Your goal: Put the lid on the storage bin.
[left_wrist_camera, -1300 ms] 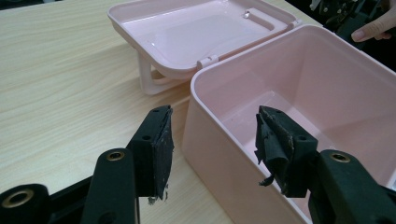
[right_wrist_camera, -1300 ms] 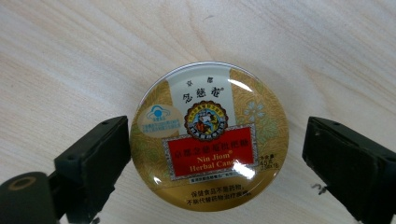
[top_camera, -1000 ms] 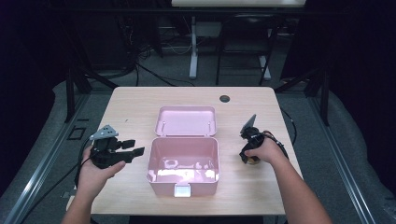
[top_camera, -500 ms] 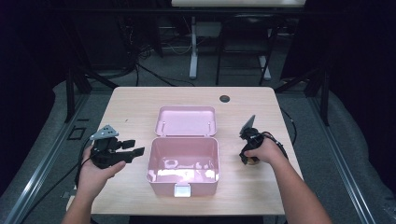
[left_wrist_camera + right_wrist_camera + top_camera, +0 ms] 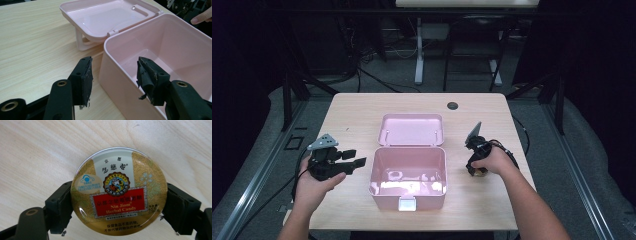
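Note:
A pink plastic box (image 5: 408,150) stands open at the middle of the wooden table, its lid (image 5: 411,129) folded back on the far side. My left gripper (image 5: 354,159) is open just left of the box. In the left gripper view its jaws (image 5: 115,72) straddle the box's near wall (image 5: 117,82) without touching it. My right gripper (image 5: 476,167) points down at the table to the right of the box. It is shut on a round gold herbal candy tin (image 5: 119,192) with a red label, held flat just over the wood.
A small black round grommet (image 5: 452,105) sits in the table (image 5: 352,115) near its far edge. Bare wood lies on both sides of the box. Dark floor, cables and stands surround the table.

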A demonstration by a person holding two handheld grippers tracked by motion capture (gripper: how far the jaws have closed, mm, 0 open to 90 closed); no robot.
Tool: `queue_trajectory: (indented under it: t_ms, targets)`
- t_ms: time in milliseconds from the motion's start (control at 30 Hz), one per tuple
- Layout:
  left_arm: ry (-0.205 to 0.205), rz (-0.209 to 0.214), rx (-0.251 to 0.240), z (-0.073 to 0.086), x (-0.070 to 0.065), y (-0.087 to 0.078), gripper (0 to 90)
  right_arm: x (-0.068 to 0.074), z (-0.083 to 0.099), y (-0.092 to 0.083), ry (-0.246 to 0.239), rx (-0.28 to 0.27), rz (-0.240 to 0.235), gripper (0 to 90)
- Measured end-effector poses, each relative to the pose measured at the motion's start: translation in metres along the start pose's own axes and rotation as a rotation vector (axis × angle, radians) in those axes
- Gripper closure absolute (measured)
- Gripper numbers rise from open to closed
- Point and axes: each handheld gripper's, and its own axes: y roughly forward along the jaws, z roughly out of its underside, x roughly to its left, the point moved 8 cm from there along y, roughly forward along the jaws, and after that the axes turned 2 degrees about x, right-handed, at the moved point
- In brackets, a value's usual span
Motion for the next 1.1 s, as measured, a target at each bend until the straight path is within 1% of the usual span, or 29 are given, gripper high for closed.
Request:
queue_trajectory:
  t_ms: [33,100,233,367,467,533,567,600,767,867,933,967,1100]
  targets:
    - [0.003,0.001,-0.002,0.000,0.000,0.000,46.1,0.000,0.000,-0.004,-0.016,0.007,0.006,19.4]
    - [0.008,0.004,-0.003,-0.001,-0.001,-0.002,46.3,0.001,0.000,-0.010,-0.022,0.001,0.012,19.4]
    - [0.012,0.000,-0.007,-0.001,-0.001,-0.002,46.5,0.004,-0.002,-0.026,-0.036,-0.029,0.026,19.4]
    - [0.009,0.001,-0.007,-0.001,0.001,-0.002,46.5,0.006,-0.001,-0.036,-0.068,-0.024,0.041,19.4]
    - [0.005,-0.001,-0.006,0.000,0.001,-0.002,46.5,0.011,-0.002,-0.047,-0.080,-0.031,0.039,19.4]
    - [0.008,-0.001,-0.005,-0.001,0.001,-0.002,46.5,0.012,-0.003,-0.055,-0.104,-0.040,0.046,19.5]
    - [0.009,0.000,-0.005,-0.001,0.001,-0.002,46.5,0.013,-0.004,-0.057,-0.100,-0.050,0.042,19.5]
    - [0.009,0.000,-0.005,-0.001,0.001,-0.002,46.5,0.014,-0.004,-0.060,-0.112,-0.051,0.048,19.5]
    - [0.008,0.001,-0.002,0.000,0.001,-0.001,46.5,0.019,-0.004,-0.072,-0.132,-0.056,0.035,19.5]
    - [0.010,0.001,0.001,0.000,0.001,0.000,46.5,0.021,-0.005,-0.078,-0.154,-0.055,0.033,19.5]
    - [0.014,-0.002,0.004,0.000,0.001,0.000,46.5,0.024,-0.005,-0.082,-0.172,-0.058,0.021,19.5]
    - [0.015,-0.003,0.004,0.000,0.001,-0.001,46.5,0.026,-0.004,-0.084,-0.173,-0.055,0.016,19.5]
    - [0.011,-0.005,0.000,0.001,0.003,0.000,46.5,0.030,-0.004,-0.091,-0.210,-0.042,0.019,19.6]
